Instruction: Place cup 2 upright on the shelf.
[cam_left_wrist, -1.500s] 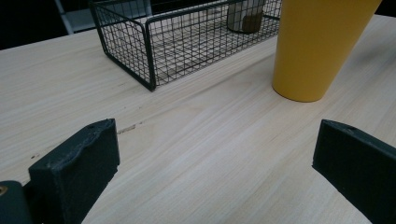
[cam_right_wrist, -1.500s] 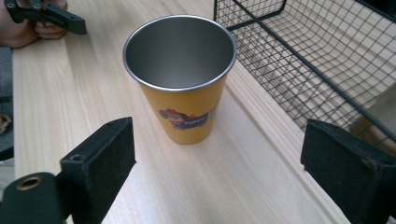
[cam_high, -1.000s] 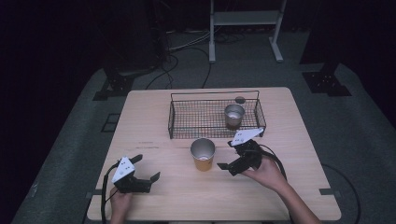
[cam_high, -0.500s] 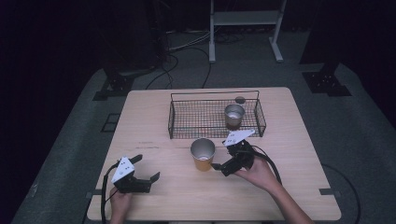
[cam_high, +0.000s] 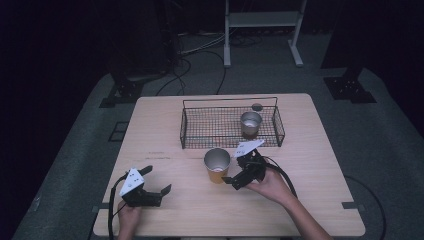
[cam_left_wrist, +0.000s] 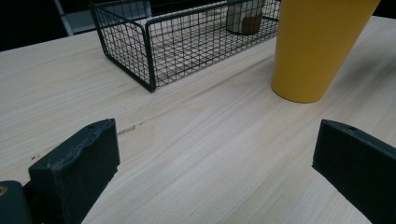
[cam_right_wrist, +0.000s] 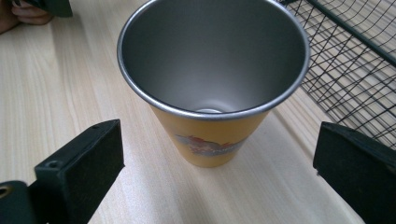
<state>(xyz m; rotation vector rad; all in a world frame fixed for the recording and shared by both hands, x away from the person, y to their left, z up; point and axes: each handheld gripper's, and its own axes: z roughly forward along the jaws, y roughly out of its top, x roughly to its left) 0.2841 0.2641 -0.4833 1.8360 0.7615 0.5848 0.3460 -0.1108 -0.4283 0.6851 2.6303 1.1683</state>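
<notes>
The right gripper (cam_right_wrist: 219, 163) has just been opening; its jaws stand spread, the yellow cup (cam_right_wrist: 212, 84) between them untouched. That view reveals a printed picture on its side. From above, the wire basket (cam_high: 186, 131) lies at twelve o'clock. The left gripper (cam_high: 161, 181) rests spread at eight o'clock.

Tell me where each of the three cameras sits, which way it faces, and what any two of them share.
High view: above the person's side, looking forward and down on the table; both forearms, left gripper and right gripper show.
Left gripper view: rides the left gripper, low over the wood, facing the wire basket; its own black fingers stand apart.
Right gripper view: rides the right gripper, looking down into the yellow cup; its fingers, just opened wide, flank the cup without touching.
All three share the yellow cup and the basket.
</notes>
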